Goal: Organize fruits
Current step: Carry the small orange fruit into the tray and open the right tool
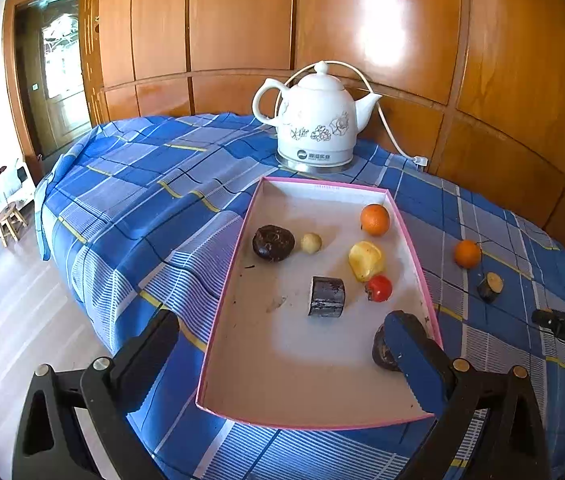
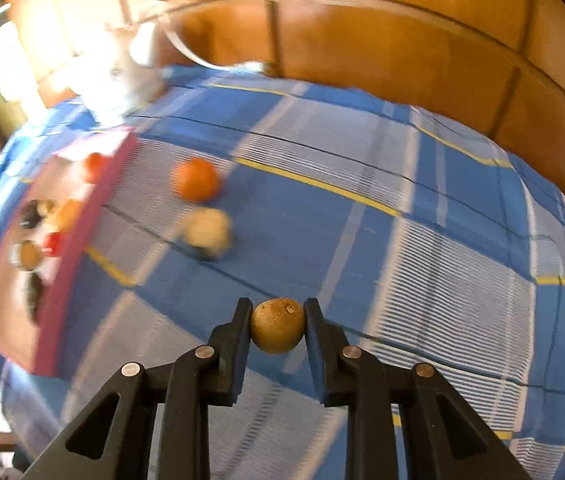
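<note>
Blue tablecloth, jaws-clamped brown fruit

Left wrist view sharp, bright daylight. Light enters from doorway far left; floor there washed out. Big white glare patch on wood panels above kettle. Soft shadows under fruit in tray. Fisheye bends panels and cloth; black vignette at corners.

Right wrist view motion-blurred: tray, orange, kettle smeared, far left blown out. Only held fruit and near fingers sharp.
</note>
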